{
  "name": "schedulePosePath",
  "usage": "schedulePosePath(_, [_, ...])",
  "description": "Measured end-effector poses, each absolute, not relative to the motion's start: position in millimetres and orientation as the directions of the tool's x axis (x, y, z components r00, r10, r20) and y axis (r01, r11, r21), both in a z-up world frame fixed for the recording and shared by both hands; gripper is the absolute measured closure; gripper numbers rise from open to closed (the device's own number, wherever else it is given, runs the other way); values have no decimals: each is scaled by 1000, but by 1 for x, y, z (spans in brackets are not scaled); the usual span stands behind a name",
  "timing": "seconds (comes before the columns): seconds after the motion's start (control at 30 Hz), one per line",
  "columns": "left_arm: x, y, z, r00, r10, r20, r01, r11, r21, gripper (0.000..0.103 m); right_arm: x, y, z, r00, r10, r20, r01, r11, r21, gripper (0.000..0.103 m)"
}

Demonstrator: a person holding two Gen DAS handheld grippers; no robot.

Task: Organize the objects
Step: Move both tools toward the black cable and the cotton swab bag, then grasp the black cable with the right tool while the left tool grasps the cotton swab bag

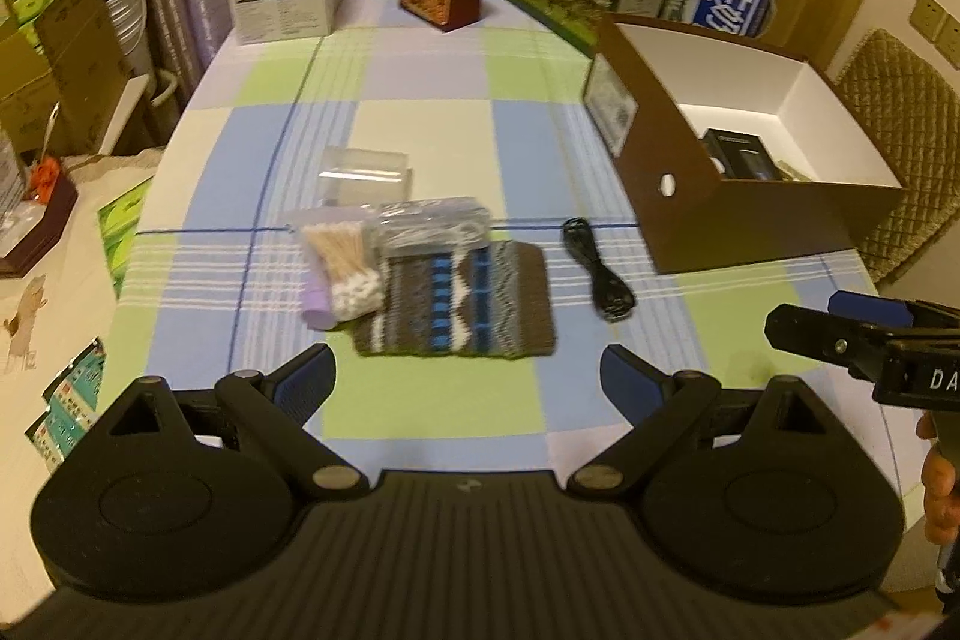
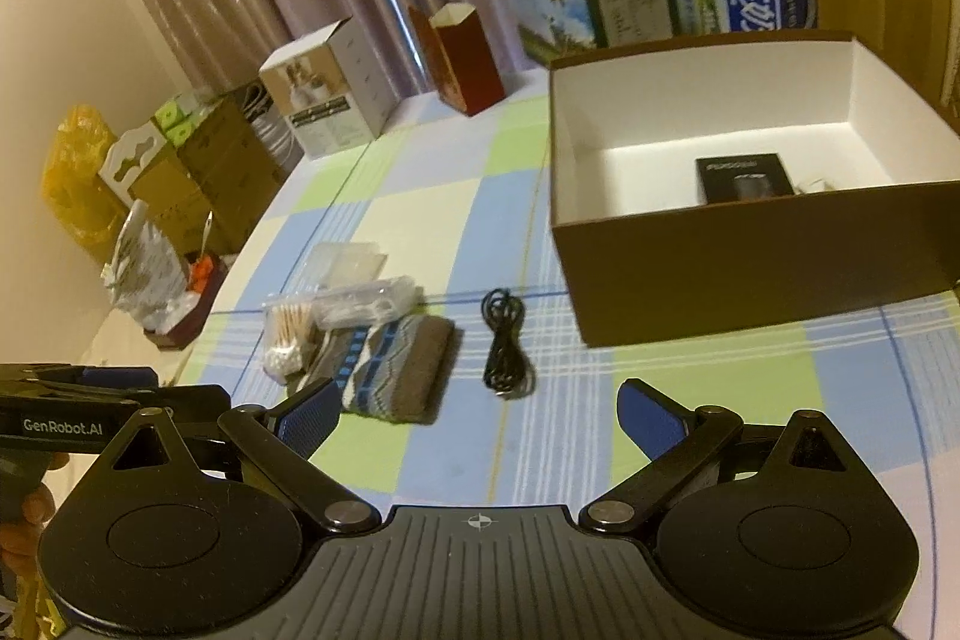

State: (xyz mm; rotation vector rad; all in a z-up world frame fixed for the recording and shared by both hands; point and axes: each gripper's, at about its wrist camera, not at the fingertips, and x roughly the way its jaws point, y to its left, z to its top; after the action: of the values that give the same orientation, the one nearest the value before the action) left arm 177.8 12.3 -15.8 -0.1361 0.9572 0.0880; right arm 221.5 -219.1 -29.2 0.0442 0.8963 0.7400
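Both tools hover spread wide and empty above the checked surface (image 1: 420, 112): the left tool (image 1: 468, 382) points at the knitted pouch (image 1: 462, 301), while the right tool (image 2: 474, 415) hangs beside it, aimed between the pouch and the coiled black cable (image 2: 503, 343). The person's hands grip the handles low, fingers partly visible at the frame edges, tools tilted down toward the pile. Left of the pouch, touching it, lie a bag of cotton swabs (image 1: 348, 268) and clear plastic packets (image 1: 432, 223), seemingly gathered for sorting. Right of the cable stands the open brown box (image 2: 750, 268), a small dark package (image 2: 744, 178) already inside, likely the destination.
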Motion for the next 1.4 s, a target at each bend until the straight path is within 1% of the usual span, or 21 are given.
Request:
schedulePosePath(0.37, [175, 35, -23, 557, 39, -829, -180, 981, -75, 10, 225, -193, -45, 371, 594, -714, -580, 749, 321, 7])
schedulePosePath(0.57, [180, 45, -30, 553, 55, -832, -196, 978, -66, 10, 230, -178, -56, 393, 572, -720, -587, 759, 282, 7])
schedulePosePath(0.63, [182, 50, -33, 548, 64, -834, -207, 976, -61, 10, 232, -173, -59, 404, 568, -717, -594, 759, 267, 10])
schedulePosePath(0.77, [190, 61, -40, 540, 81, -838, -225, 973, -51, 10, 237, -161, -66, 424, 560, -712, -610, 757, 233, 26])
schedulePosePath(0.8, [191, 64, -42, 539, 83, -838, -230, 972, -52, 10, 239, -157, -69, 430, 554, -713, -615, 758, 219, 33])
schedulePosePath(0.83, [193, 66, -43, 540, 84, -838, -233, 971, -53, 10, 241, -154, -71, 434, 551, -713, -619, 757, 208, 37])
schedulePosePath(0.9, [197, 71, -47, 539, 89, -838, -241, 969, -52, 10, 244, -146, -77, 448, 537, -714, -629, 757, 175, 50])
schedulePosePath(0.93, [200, 73, -49, 537, 90, -839, -245, 968, -53, 10, 245, -142, -81, 456, 530, -715, -633, 758, 157, 53])
schedulePosePath(1.0, [205, 78, -53, 534, 91, -841, -252, 966, -56, 10, 249, -133, -88, 466, 513, -721, -637, 760, 129, 63])
schedulePosePath(1.1, [213, 85, -60, 527, 91, -845, -257, 965, -56, 10, 259, -122, -101, 477, 485, -733, -630, 771, 100, 72])
schedulePosePath(1.4, [240, 98, -81, 514, 76, -854, -245, 967, -61, 10, 280, -99, -138, 509, 395, -765, -603, 797, 10, 76])
